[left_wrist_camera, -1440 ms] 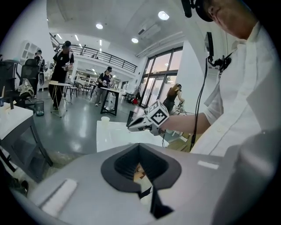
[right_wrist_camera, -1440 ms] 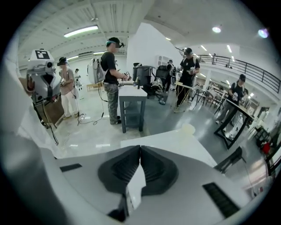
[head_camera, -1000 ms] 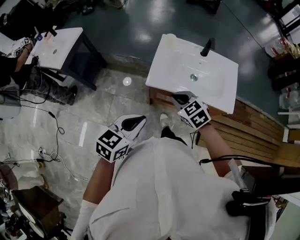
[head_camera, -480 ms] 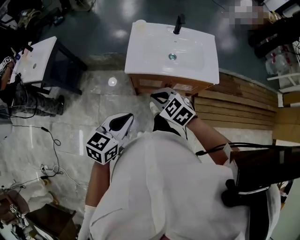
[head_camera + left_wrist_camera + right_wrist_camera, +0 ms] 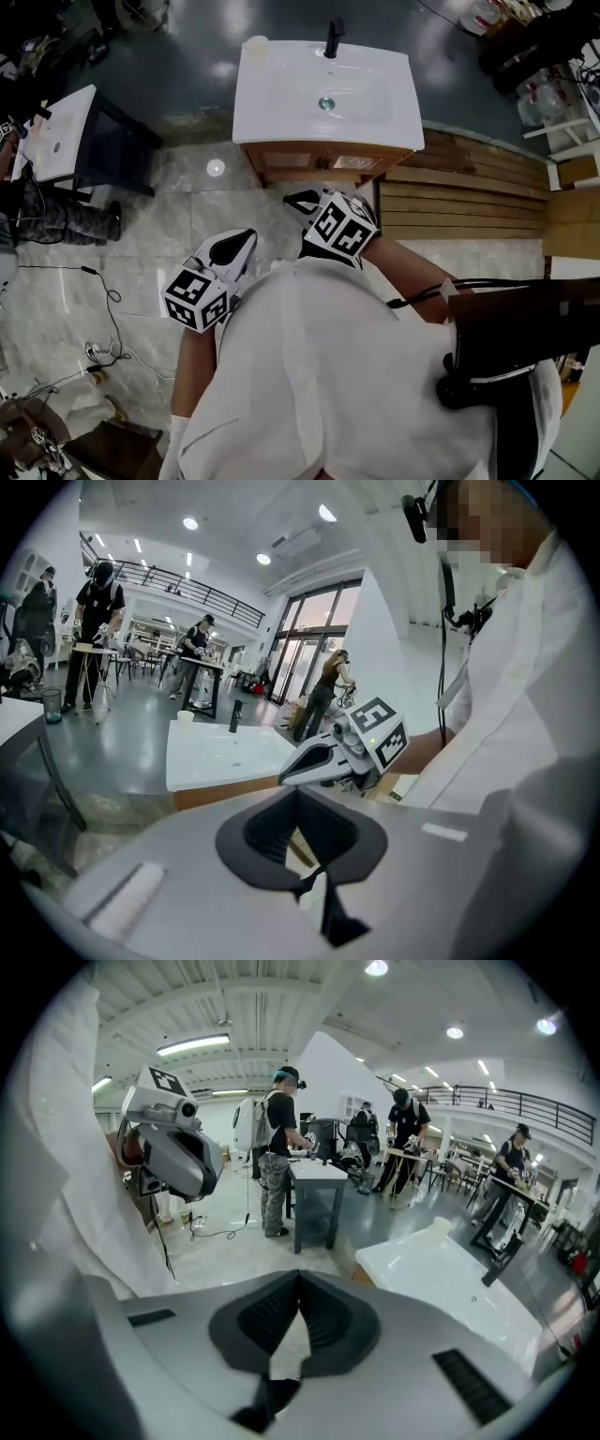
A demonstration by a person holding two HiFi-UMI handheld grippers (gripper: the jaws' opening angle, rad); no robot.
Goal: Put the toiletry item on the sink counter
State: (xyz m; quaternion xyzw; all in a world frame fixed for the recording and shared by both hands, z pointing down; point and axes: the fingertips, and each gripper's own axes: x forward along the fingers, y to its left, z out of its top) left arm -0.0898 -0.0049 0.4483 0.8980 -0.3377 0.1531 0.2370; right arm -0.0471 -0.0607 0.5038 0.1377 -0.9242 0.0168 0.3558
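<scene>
The white sink counter (image 5: 375, 112) on a wooden cabinet stands ahead of me, with a black faucet (image 5: 332, 37) at its back. A small pale cup-like item (image 5: 255, 42) rests on its back left corner; it also shows in the left gripper view (image 5: 185, 716). My left gripper (image 5: 246, 234) hangs over the tiled floor, shut and holding nothing (image 5: 298, 794). My right gripper (image 5: 289, 199) is just short of the cabinet front, also shut with nothing in it (image 5: 300, 1279). Each gripper shows in the other's view.
A second white sink (image 5: 56, 131) on a dark stand is at the left, with a person beside it. Wooden planks (image 5: 469, 202) lie right of the cabinet. Cables (image 5: 103, 281) trail over the floor at left. Several people work at tables (image 5: 319, 1171) farther off.
The view has swung so the sink sits higher and squarer. My right gripper has drawn back from the sink's front edge toward my body. The left gripper has shifted slightly left.
</scene>
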